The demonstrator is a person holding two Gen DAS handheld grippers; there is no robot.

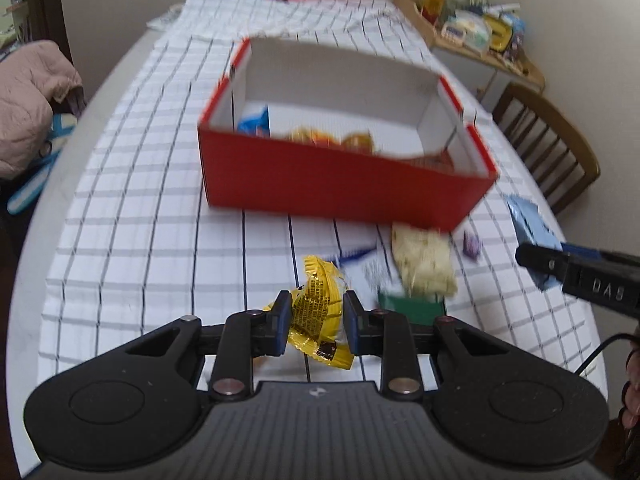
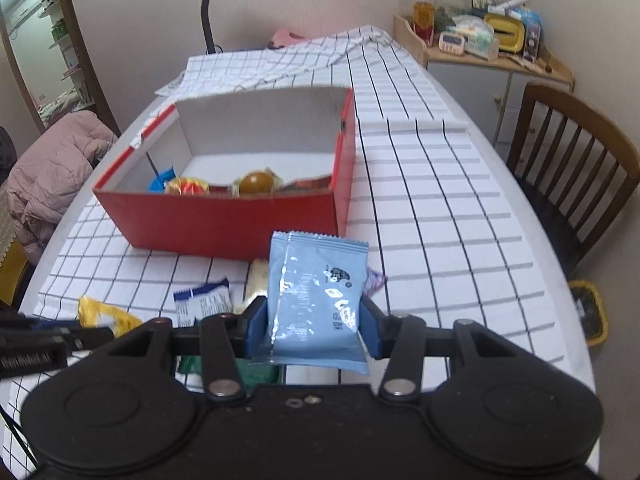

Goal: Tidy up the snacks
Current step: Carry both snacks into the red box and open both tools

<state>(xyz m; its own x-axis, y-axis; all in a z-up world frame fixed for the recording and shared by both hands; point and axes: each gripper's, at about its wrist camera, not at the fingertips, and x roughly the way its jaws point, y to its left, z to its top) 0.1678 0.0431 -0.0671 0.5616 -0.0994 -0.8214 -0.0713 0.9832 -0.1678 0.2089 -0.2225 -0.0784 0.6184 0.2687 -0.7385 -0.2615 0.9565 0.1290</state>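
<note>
Clearly both light, crinkly packets: my left gripper [image 1: 316, 322] pinches the yellow wrapper [image 1: 320, 312] (slippery foil), my right gripper [image 2: 314, 326] clamps the blue pouch [image 2: 316, 300] across its lower half.

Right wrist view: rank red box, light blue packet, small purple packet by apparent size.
1. red box
2. light blue packet, held close to the camera, so it looks inflated
3. small purple packet, partly hidden

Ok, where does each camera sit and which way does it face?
Left wrist: on the left gripper, angled down over the table at the red box; its fingers clamp a yellow wrapper.
Right wrist: on the right gripper, same heading; its fingers clamp a blue packet.
Shared: box, checked cloth, each other's gripper.
</note>
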